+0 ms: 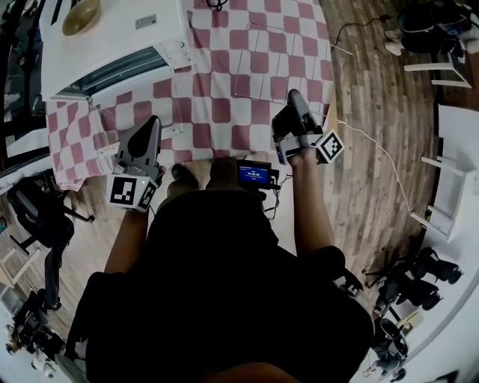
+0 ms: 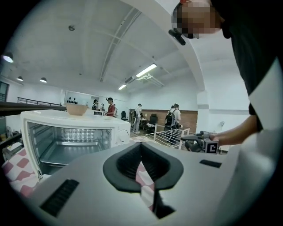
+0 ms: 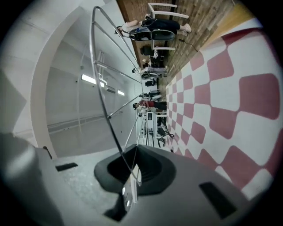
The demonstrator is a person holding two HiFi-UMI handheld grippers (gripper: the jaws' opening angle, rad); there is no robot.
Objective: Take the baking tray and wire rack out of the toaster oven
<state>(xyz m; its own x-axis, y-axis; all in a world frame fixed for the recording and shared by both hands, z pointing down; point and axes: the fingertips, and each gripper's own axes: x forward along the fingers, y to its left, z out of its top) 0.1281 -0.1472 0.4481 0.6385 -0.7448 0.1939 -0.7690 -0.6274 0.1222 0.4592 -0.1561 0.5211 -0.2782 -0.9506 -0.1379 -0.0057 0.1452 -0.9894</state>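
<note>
The wire rack (image 1: 281, 63) hangs over the red-and-white checked tablecloth (image 1: 217, 112), right of the white toaster oven (image 1: 112, 37). My right gripper (image 1: 293, 97) is shut on the rack's near edge. In the right gripper view the rack's wire (image 3: 102, 101) runs straight into the closed jaws of the right gripper (image 3: 132, 176). My left gripper (image 1: 153, 123) hovers at the table's front left, shut and empty. The left gripper view looks past the left gripper (image 2: 141, 176) into the open oven (image 2: 70, 132). I cannot tell whether the flat metal surface low inside is the baking tray.
A tan bowl (image 1: 81, 16) sits on top of the oven, and the oven door (image 1: 112, 71) hangs open toward the table's front. The table ends at the right over wooden floor (image 1: 374, 90), with white chairs and cables there. Several people stand far back in the room.
</note>
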